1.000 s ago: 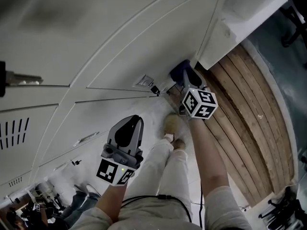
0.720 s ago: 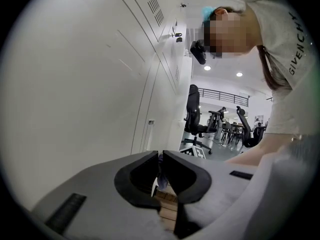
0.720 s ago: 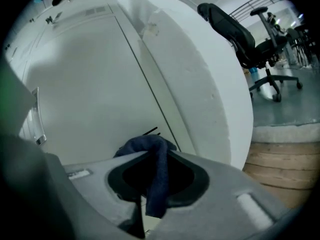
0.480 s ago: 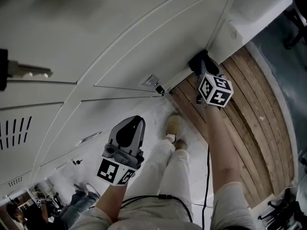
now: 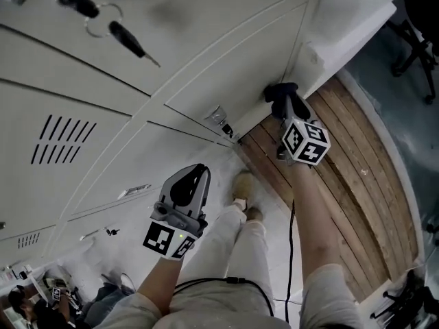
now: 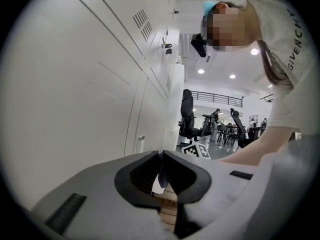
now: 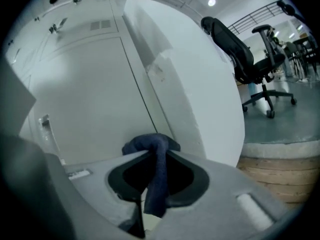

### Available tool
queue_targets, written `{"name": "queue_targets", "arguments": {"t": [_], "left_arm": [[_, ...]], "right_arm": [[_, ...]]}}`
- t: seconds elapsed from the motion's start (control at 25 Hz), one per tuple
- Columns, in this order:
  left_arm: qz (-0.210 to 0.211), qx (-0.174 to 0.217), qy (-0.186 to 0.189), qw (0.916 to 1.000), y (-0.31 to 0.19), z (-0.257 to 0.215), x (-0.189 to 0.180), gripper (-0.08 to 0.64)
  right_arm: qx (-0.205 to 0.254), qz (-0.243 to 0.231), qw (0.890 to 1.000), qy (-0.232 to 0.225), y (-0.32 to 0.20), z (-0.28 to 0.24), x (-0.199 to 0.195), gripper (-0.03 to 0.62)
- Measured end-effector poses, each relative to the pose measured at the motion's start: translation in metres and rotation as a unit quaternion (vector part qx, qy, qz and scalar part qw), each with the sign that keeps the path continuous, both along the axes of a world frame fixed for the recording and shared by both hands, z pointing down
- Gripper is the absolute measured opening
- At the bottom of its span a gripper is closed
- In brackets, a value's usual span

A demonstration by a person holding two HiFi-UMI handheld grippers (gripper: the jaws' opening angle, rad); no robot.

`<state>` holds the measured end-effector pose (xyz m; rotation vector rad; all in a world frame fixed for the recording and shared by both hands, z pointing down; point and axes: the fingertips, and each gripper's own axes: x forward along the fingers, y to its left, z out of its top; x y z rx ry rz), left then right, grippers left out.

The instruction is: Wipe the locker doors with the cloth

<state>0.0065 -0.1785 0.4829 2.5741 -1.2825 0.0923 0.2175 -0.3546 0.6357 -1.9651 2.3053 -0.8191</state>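
Note:
White locker doors [image 5: 226,60] fill the upper left of the head view. My right gripper [image 5: 280,96] is shut on a dark blue cloth [image 5: 282,94], pressed near the right edge of a low locker door by the white side panel [image 5: 343,26]. In the right gripper view the cloth [image 7: 155,169] is bunched between the jaws and hangs down in front of the door [image 7: 95,94]. My left gripper [image 5: 186,184] hangs lower, away from the doors, shut with nothing in it. Its jaws [image 6: 161,166] meet in the left gripper view beside a locker door [image 6: 75,84].
A key ring [image 5: 110,22] hangs from an upper locker. A latch [image 5: 218,118] sits on the lower door. Wooden decking [image 5: 343,177] runs on the right. The person's legs and shoes [image 5: 241,187] stand below. Office chairs [image 7: 245,59] stand farther off.
The right gripper with the cloth has moved right and up along the lower door, from near the latch to the door's right edge. The head view has tilted. The left gripper stays put.

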Motion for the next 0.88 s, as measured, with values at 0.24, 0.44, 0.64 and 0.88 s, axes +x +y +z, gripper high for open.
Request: {"name": "queue_targets", "arguments": {"t": [0.24,0.44,0.64,0.88], "left_arm": [[-0.012,0.030,0.015,0.9994,-0.007,-0.042,-0.007,0.026],[-0.028,0.038,0.026,0.9985,0.000,-0.079,-0.016,0.026],[-0.031,0.049,0.027,0.9980,0.008,-0.115,-0.019,0.025],[-0.020,0.067,0.029,0.9971,0.017,-0.156,-0.016,-0.002]], "right_arm": [[0.054,-0.029,0.998,0.026,0.052,-0.084,0.004,0.055],[0.095,-0.054,0.993,0.043,0.101,-0.157,-0.003,0.055],[0.136,-0.111,0.981,0.082,0.141,-0.226,-0.024,0.055],[0.171,-0.149,0.966,0.121,0.177,-0.287,-0.048,0.054]]}}
